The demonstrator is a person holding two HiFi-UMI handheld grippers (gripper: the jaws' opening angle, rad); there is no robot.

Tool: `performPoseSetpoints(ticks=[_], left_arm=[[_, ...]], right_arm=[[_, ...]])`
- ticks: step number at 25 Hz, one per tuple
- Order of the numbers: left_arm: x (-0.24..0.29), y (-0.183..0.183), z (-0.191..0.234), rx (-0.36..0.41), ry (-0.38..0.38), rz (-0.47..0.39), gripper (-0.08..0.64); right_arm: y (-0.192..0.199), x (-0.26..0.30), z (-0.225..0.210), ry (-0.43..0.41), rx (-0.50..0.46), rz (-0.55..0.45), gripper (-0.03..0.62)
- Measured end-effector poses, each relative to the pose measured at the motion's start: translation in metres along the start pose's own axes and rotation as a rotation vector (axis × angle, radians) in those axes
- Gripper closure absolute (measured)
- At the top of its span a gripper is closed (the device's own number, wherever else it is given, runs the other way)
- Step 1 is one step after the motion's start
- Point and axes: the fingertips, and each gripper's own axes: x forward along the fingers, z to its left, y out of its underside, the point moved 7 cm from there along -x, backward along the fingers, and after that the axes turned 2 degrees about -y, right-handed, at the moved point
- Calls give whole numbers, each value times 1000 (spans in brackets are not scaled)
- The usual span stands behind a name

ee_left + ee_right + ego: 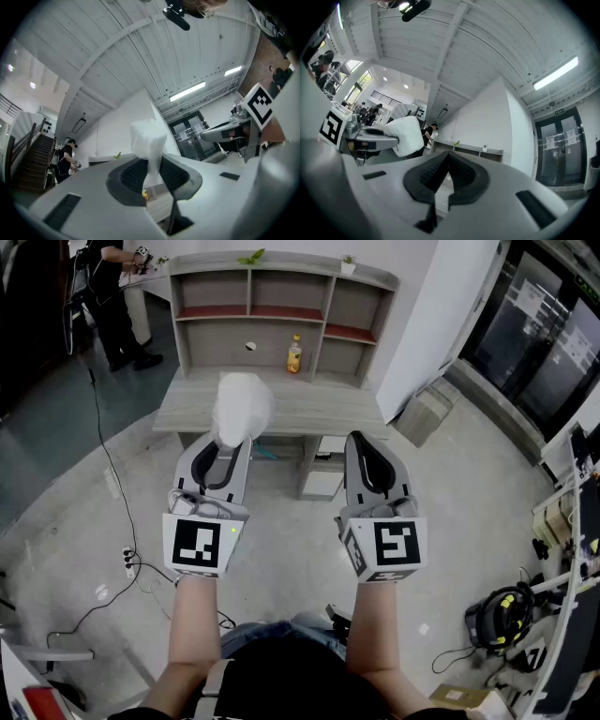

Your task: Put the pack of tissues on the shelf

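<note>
**Left gripper** (225, 448). I see its jaws nearly together, clamped on the pack (242, 407). The pads pinch the pack's thin near edge, and the white bulk stands out past the fingertips, touching no surface. In the left gripper view the pack (148, 140) rises from between the pads, narrow where it is pinched and wider beyond.

**Right gripper** (364, 454). In its own view the jaws (447, 169) are closed together, pad against pad, with nothing between them. It is level with the left gripper and apart from it. From here the pack appears off to the left of its fingertips, beyond the left gripper's jaw.

**Shelf** (281, 313). It is ahead of both sets of fingertips and well apart from them, standing on the back of a desk (319, 411). Its compartments are open to the front.

**Bottle** (294, 354). It stands upright in the shelf's lower middle compartment, ahead of the gap between the two grippers.

**Person** (111, 298). The person stands far beyond the left fingertips, to their left, beside the shelf's end.
</note>
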Motion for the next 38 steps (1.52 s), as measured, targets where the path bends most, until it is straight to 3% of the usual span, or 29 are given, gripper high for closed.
performPoseSetpoints(ticks=[8,16,25,38], left_arm=[[4,6,19,-22,12,-6,476],[46,25,38,-13,4,-5,476],[139,55,73,11,-35,2,476],[295,106,101,-43,-107,-6,475]], right_arm=[[-2,17,10,-11,-8,-5,575],[12,61,-10,-7,7,-18,575],[42,157,-66,1,45,-32,574],[82,301,-164,-52,34,-23,574]])
